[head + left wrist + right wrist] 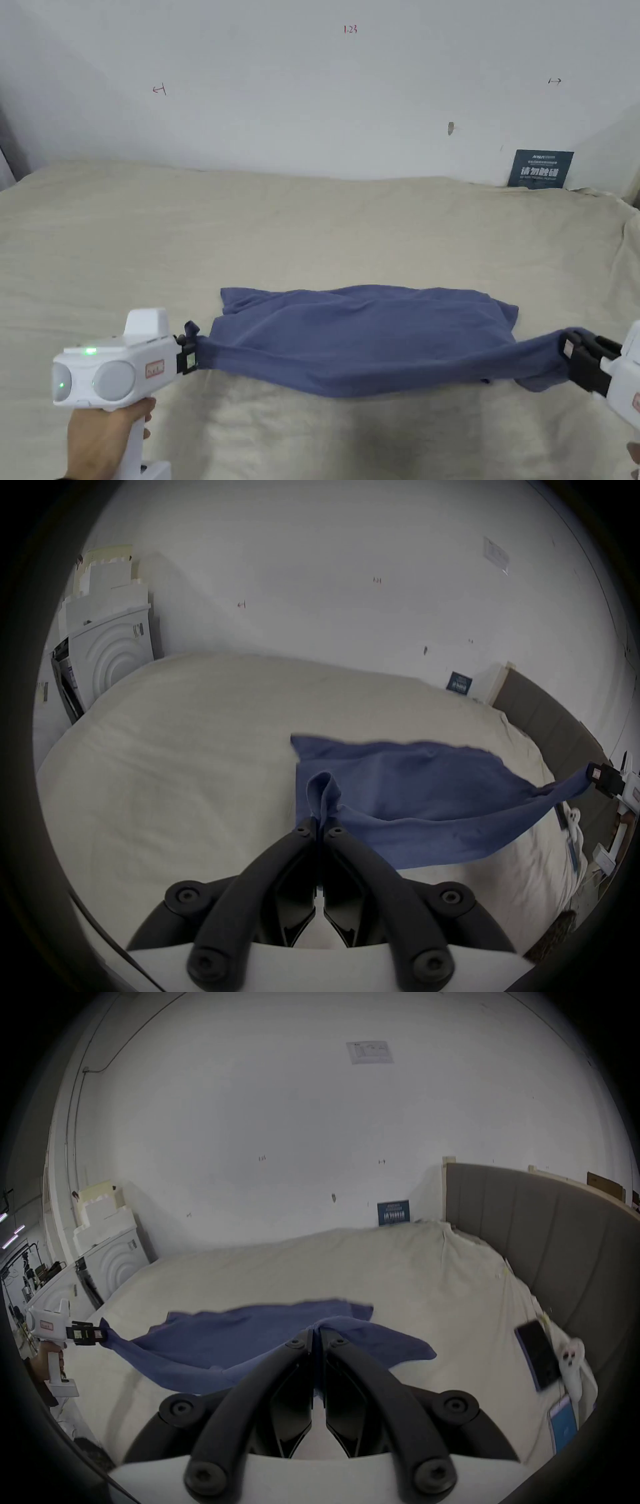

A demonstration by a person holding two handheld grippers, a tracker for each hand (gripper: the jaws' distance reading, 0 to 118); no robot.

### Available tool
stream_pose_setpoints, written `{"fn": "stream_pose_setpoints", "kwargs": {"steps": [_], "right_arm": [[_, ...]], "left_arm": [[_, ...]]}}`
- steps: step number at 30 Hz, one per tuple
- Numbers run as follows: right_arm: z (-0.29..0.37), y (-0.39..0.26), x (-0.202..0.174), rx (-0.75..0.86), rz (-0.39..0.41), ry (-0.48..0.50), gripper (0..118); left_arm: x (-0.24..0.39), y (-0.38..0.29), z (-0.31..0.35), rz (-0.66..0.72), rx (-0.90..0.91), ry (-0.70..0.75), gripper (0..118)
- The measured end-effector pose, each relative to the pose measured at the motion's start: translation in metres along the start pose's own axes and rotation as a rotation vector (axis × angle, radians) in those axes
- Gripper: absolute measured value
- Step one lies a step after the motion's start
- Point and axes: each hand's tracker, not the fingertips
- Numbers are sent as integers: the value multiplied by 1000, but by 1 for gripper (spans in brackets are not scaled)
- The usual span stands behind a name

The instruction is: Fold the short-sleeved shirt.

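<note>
Here the blue shirt (369, 337) is held up just over the bed (312, 225), so it can be pulled flat. One end is pinched tight by the left gripper (190, 357), the other by the right gripper (570, 356).

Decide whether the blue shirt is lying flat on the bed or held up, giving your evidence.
Partly held up: the left gripper and right gripper each clamp an end of the blue shirt, stretching it over the bed.

light: soft, even, fairly dim
shadows: faint under the shirt (369, 337), lower centre of the frame
edges: gripper views fisheye, black vignette
blur: shirt's far edge smeared
</note>
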Motion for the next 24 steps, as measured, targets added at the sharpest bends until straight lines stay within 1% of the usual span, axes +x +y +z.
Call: {"fn": "stream_pose_setpoints", "kwargs": {"steps": [3, 6, 14, 19, 24], "right_arm": [[33, -27, -1, -22, 5, -1, 2], [62, -54, 9, -44, -17, 2, 2], [129, -107, 12, -84, -67, -13, 2], [139, -135, 19, -132, -77, -23, 2], [124, -156, 15, -204, -87, -67, 2]], "left_arm": [[-7, -32, 20, 22, -21, -6, 0], [-11, -60, 42, 27, -34, -1, 0], [-27, -115, 85, 28, -63, 16, 0], [-35, -134, 93, 25, -88, 29, 0], [-35, -151, 80, 22, -120, 43, 0]]}}
